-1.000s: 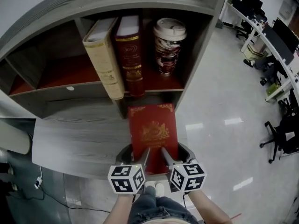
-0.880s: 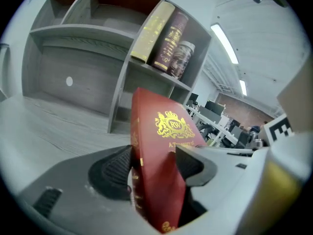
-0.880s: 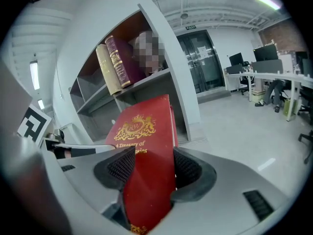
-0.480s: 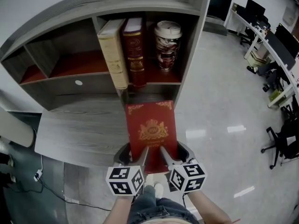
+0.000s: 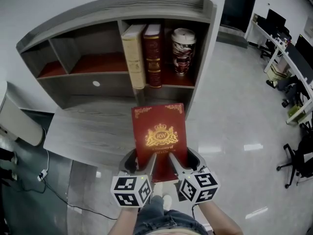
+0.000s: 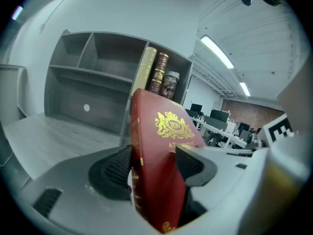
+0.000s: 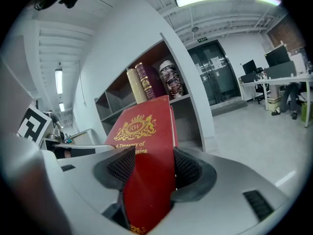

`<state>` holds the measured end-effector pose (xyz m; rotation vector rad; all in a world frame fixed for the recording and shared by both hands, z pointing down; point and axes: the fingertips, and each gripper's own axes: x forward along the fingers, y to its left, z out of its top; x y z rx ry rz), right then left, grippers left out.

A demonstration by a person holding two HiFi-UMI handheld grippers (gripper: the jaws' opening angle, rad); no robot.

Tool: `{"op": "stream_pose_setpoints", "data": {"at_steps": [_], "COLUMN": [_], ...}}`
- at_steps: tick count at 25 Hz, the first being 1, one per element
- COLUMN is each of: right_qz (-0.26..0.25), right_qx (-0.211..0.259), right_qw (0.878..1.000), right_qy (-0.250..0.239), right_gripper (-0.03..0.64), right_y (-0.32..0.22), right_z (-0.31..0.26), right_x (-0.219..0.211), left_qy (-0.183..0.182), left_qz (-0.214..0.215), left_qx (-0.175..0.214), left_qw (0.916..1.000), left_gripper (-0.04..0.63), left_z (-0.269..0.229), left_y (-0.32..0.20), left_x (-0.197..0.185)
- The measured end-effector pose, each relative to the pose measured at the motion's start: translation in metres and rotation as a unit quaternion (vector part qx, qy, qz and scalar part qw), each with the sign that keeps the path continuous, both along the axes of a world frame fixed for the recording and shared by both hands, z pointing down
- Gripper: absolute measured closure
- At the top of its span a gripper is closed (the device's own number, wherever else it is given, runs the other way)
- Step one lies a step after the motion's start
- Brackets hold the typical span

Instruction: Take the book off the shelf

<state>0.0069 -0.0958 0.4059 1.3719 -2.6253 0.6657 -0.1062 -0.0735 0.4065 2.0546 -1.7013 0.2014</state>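
Head view: the grey shelf (image 5: pixel 122 9) is spread across the upper half of the frame. The red book (image 5: pixel 159 131) (gold crest facing up) is held clear of it at lower centre. Its near edge is clamped by the left gripper (image 5: pixel 145 166) and the right gripper (image 5: pixel 178 164), both sets of jaws pressed on the covers. A cream book (image 5: pixel 133 55), a dark red book (image 5: pixel 152 53) and a patterned cup (image 5: pixel 183 50) are stood in the shelf's upper right compartment.

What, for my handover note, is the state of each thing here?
Red book: closed, cover up, off the shelf, held at its near end.
Left gripper: shut on the red book.
Right gripper: shut on the red book.
Cream book: closed, upright on the shelf.
Dark red book: closed, upright beside it.
Cup: upright on the shelf, lid on.
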Motion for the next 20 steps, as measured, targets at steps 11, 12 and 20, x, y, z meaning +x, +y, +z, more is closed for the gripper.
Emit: {"op": "stream_pose_setpoints", "data": {"at_steps": [11,12,20], "right_qz": [-0.036,-0.039,-0.073], "right_qx": [0.033,0.034,0.045], "right_qw": [0.999,0.999,0.996], "right_qy": [-0.011,-0.012,-0.017], "right_gripper": [0.371,0.371,0.373], "right_y": [0.017,0.019,0.028], "right_z": [-0.025,-0.025,-0.034], "right_x": [-0.009,-0.011,-0.027], "left_qy": [-0.009,-0.009,-0.013], "left_qz": [-0.037,-0.040,-0.077], "left_qx": [0.030,0.031,0.038], "left_qw": [0.9988,0.9987,0.9962], "left_gripper": [0.330,0.328,0.328], "left_z": [-0.025,-0.026,-0.034], "left_y": [0.025,0.028,0.044], "left_x": [-0.007,-0.008,-0.022]}}
